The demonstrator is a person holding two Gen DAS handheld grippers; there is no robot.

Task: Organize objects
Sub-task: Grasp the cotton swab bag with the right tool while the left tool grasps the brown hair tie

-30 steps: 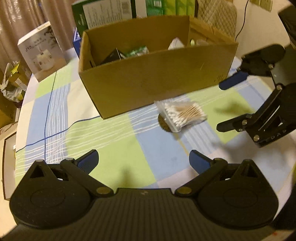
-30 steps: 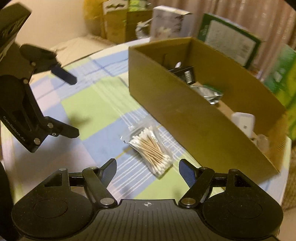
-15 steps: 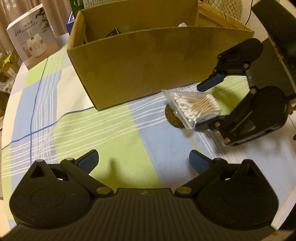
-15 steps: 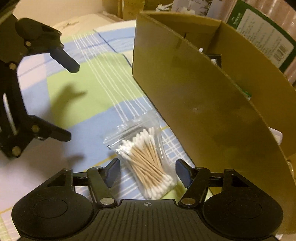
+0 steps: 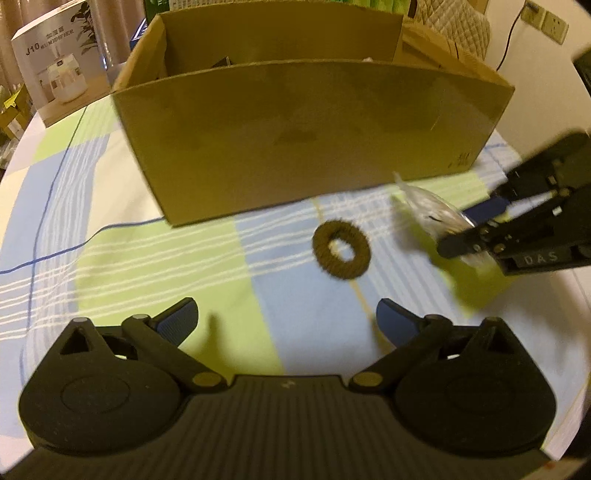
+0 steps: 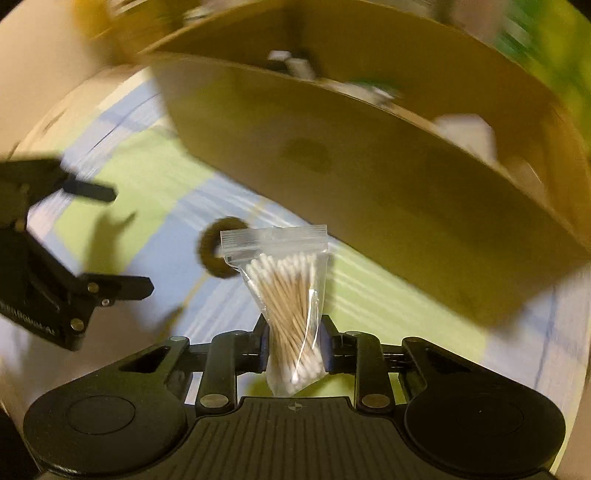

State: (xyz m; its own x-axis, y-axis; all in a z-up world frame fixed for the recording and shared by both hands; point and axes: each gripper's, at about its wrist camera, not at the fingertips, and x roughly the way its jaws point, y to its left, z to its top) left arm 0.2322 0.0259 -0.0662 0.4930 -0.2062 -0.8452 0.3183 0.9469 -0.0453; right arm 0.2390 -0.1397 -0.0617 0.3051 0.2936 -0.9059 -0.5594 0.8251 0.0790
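My right gripper (image 6: 293,345) is shut on a clear zip bag of cotton swabs (image 6: 286,291) and holds it above the checked tablecloth. In the left wrist view the bag (image 5: 430,212) hangs blurred in the right gripper (image 5: 476,225) at the right. A brown ring-shaped hair tie (image 5: 340,249) lies on the cloth in front of the open cardboard box (image 5: 310,147); it also shows in the right wrist view (image 6: 218,247). My left gripper (image 5: 286,317) is open and empty, low over the cloth in front of the hair tie.
The box (image 6: 369,155) holds several small items. A white humidifier carton (image 5: 55,70) stands at the back left. A wall socket and cable (image 5: 546,26) are at the far right. The table's edge curves at the left and right.
My right gripper closed on the swab bag and lifted it off the cloth, uncovering the hair tie under it. My left gripper stayed open and moved closer to the box.
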